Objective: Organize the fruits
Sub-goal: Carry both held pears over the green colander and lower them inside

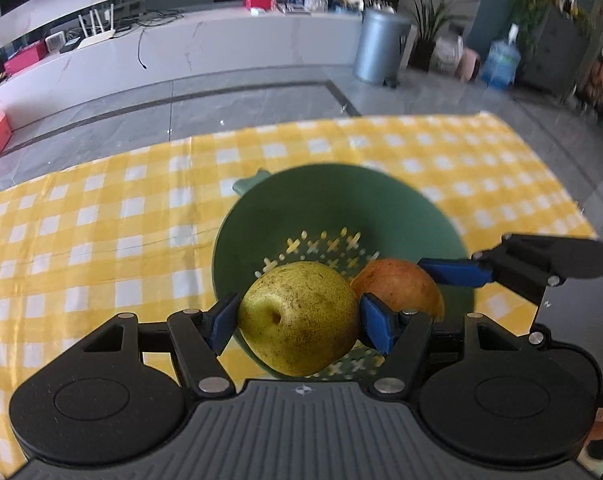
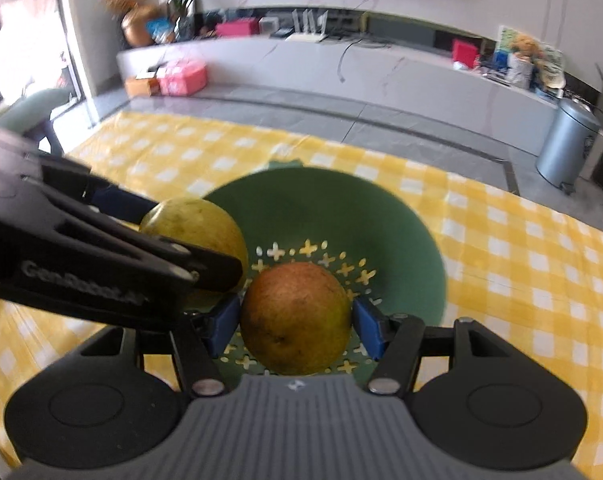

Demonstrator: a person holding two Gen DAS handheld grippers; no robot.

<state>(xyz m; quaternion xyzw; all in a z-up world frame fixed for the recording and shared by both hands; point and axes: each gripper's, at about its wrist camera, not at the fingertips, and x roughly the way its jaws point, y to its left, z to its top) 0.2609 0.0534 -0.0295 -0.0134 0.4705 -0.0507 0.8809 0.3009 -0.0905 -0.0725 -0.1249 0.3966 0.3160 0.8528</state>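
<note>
Your left tongs grip the yellow-green pear over the near rim of the green colander. Just beside it, your right tongs clamp the reddish pear inside the same colander, which sits on the yellow checked counter.

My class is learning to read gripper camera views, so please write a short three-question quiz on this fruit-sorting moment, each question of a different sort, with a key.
1. True or false: the left gripper is shut on the yellow-green pear.
2. Over what does the right gripper hold the reddish-brown pear? A) metal bin B) green colander C) red box
3. Fill in: the colander stands on a yellow and white ______ tablecloth.

Key: 1 true; 2 B; 3 checked.
</note>
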